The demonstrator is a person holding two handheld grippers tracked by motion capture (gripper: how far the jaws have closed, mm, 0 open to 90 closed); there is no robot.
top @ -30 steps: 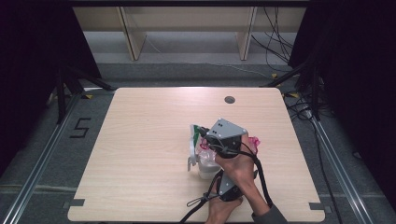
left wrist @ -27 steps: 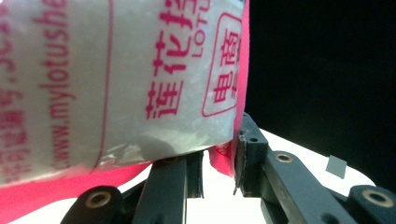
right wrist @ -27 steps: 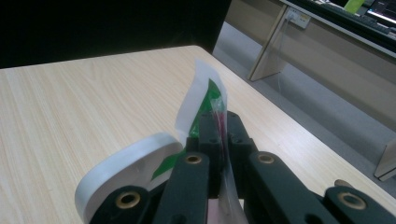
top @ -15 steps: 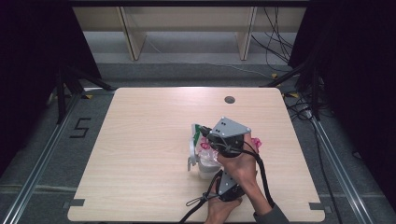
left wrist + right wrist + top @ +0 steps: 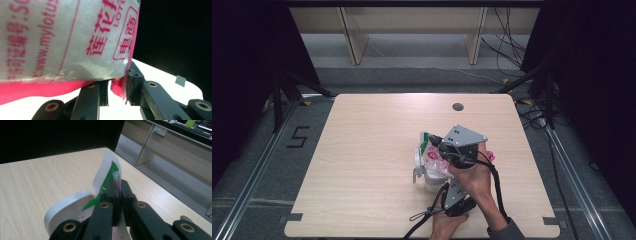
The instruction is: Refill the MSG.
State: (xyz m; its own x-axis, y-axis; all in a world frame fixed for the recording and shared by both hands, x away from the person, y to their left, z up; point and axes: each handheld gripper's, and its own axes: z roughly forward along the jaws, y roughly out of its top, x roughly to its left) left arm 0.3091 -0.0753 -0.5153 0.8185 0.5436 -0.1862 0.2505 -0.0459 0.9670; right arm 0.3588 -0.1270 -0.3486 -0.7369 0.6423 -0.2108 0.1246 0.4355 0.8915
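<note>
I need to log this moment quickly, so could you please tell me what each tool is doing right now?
Left tool: closed on the pink edge of the plastic bag.
Right tool: closed on the bag's thin top edge.

Light wooden table on grey floor (dark curtains aside).

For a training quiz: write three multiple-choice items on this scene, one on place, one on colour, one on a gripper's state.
1. Where on the table does the plastic bag lie?
A. far left corner
B. right of centre, near the front
C. on the floor

2. What colour is the bag's print?
A. blue
B. pink-red
C. black

3. How does the right hand-held gripper stand?
A. wide open
B. lying aside
C. shut on the bag

Key: B, the high view shows it under the hands; B, the left gripper view shows pink-red letters; C, its jaws pinch the film.
</note>
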